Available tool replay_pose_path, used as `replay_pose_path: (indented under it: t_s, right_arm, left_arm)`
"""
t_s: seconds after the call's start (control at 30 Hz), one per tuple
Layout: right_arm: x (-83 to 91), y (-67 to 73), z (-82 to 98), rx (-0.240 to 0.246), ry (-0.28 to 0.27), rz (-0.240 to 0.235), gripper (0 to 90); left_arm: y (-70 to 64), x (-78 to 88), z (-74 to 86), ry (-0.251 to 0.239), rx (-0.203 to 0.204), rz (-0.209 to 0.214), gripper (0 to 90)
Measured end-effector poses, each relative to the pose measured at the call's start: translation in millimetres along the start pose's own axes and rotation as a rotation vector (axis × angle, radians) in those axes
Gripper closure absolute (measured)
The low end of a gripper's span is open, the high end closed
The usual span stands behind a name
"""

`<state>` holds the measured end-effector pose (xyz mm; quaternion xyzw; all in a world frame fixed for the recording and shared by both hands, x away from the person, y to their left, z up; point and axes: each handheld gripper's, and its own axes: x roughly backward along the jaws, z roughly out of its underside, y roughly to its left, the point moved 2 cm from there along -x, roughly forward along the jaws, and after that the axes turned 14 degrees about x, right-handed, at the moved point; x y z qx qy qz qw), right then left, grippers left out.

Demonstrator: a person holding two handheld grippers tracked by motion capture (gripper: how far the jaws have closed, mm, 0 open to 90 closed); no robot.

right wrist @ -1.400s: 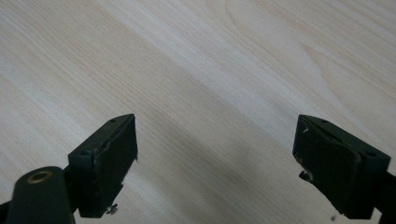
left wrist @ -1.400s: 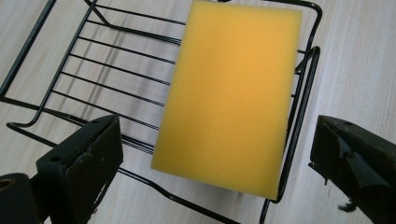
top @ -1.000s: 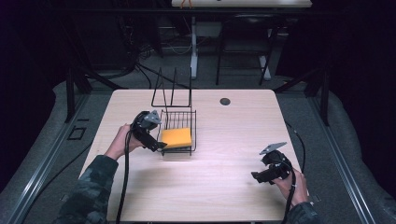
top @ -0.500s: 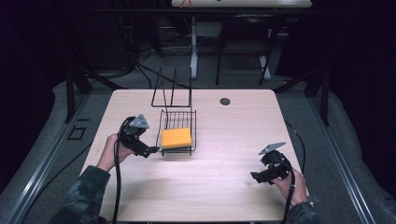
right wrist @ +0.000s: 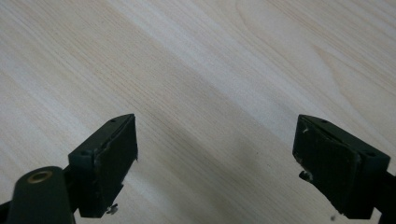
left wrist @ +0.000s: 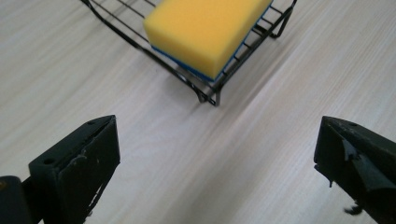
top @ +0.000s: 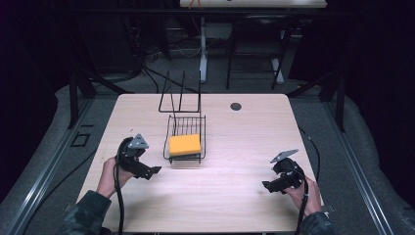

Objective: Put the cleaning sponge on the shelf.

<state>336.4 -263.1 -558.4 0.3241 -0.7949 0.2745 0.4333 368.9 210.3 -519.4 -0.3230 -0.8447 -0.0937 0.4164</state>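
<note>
Yellow sponge [top: 184, 145] with no writing, lying in the wire basket [top: 171, 128] mid-frame, left gripper [top: 147, 172] just left of it, jaws wide, holding nothing, right gripper [top: 268, 186] lower right, wide, holding nothing.

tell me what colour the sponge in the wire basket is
Yellow sponge with a thin blue layer underneath, clearest in the left gripper view.

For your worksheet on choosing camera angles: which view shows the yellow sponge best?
The left gripper view: the sponge is close and sharp, lying in the wire basket, its blue underside visible. The high view shows it small.
</note>
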Motion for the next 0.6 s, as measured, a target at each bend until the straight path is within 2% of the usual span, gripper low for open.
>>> replay_pose_path:
  t_s: [0.1,0.17,0.23,0.27,0.6]
  right_arm:
    - [0.0,-0.3,-0.1,0.003,0.0,0.003,13.6]
    - [-0.4,-0.1,-0.4,0.003,0.0,0.004,13.6]
    - [-0.6,0.1,-0.4,0.003,0.002,0.003,13.6]
    - [-0.6,-0.2,-0.4,0.006,0.0,0.003,13.6]
    - [-0.4,-0.1,-0.7,0.005,0.0,0.002,13.7]
  left_arm:
    - [0.3,-3.8,14.4,0.038,0.003,-0.06,1.3]
    - [3.2,-6.1,22.5,0.057,0.027,-0.049,1.2]
    - [6.4,-6.9,26.4,0.072,0.025,-0.074,1.2]
    - [8.6,-6.7,26.5,0.061,0.04,-0.075,1.1]
    - [7.3,-7.8,23.9,0.049,0.031,-0.064,1.2]
